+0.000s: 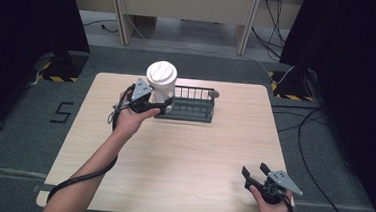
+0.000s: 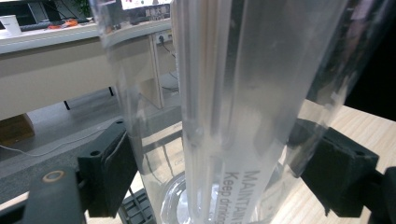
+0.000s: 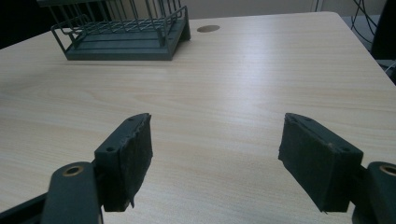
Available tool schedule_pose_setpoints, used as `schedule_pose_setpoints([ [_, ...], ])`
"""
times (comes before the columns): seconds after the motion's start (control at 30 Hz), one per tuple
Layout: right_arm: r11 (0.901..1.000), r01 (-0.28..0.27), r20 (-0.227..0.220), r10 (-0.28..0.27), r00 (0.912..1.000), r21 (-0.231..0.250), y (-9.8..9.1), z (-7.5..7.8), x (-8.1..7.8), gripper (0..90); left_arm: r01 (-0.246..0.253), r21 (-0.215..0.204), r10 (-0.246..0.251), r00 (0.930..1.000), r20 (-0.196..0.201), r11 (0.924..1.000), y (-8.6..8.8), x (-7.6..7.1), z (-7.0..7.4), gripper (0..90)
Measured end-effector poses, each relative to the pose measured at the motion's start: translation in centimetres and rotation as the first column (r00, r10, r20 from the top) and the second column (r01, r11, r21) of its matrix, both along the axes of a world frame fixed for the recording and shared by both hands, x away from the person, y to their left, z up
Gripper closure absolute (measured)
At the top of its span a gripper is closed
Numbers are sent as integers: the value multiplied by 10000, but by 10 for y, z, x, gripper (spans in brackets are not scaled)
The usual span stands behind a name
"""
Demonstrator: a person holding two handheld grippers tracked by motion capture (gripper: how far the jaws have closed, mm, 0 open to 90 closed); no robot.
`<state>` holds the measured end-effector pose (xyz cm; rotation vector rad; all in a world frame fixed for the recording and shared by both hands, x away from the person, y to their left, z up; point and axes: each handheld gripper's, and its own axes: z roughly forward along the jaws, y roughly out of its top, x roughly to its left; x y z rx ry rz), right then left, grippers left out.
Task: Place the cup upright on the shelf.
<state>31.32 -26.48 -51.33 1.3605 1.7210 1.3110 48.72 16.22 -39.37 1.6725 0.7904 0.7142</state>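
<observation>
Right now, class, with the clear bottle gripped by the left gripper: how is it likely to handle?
The clear bottle looks rigid and smooth, so it may slip between the left gripper's pads. It appears empty, so probably light. Tall with a white lid, it could tip if set down carelessly.

We see the table [image 1: 182, 156] evenly lit from above, with dark curtains swallowing both sides of the high view. A soft sheen lies across the wood in the right gripper view. In the left gripper view the clear bottle [image 2: 233, 102] is close, blurred and streaked with pale reflections.
</observation>
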Motion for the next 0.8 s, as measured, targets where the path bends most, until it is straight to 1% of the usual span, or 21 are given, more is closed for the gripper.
schedule_pose_setpoints([
  [0.67,10000,-29,18,29,10000,-21,-1,0,0,263,-15,84,15,10000,27,10000,-15,19,7,179],
  [0.8,10000,-26,19,26,10000,-19,-1,0,0,263,-23,32,23,10000,9,10000,-18,22,8,179],
])
